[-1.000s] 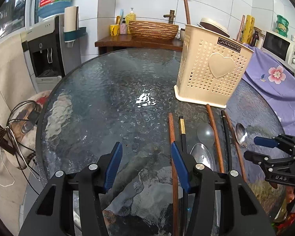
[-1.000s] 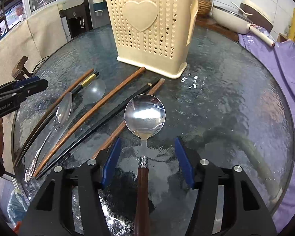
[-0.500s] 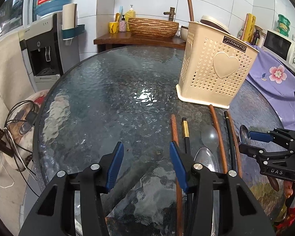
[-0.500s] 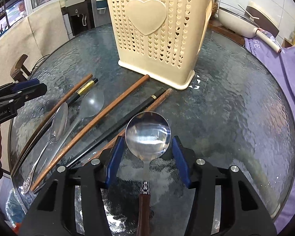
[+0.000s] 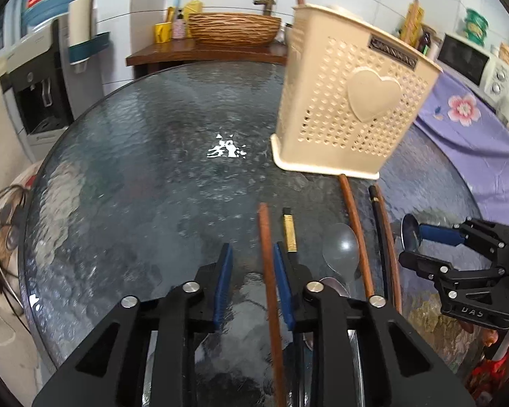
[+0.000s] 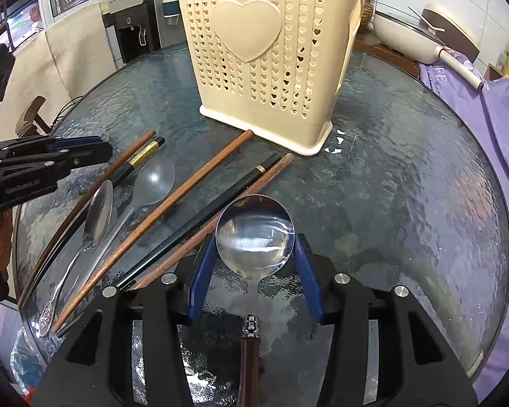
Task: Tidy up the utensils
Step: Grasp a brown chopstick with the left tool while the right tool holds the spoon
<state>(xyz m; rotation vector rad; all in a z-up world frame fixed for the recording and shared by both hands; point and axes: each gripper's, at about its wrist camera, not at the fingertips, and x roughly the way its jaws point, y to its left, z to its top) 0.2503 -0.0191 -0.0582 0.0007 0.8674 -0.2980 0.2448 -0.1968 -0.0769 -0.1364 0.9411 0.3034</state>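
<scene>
The left gripper is closing its jaws around a brown chopstick that is lying at the left of the utensil row. The right gripper is clamping a round steel spoon by its bowl, near the cream basket on the glass table.

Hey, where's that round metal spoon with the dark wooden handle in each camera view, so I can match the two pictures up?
Left wrist view: far right, only the round metal spoon bowl's edge shows, between the right tool pads.
Right wrist view: bottom centre, the bowl faces the camera between the blue pads, handle running down out of frame.
Shared landmark: the cream heart basket on the glass table.
</scene>
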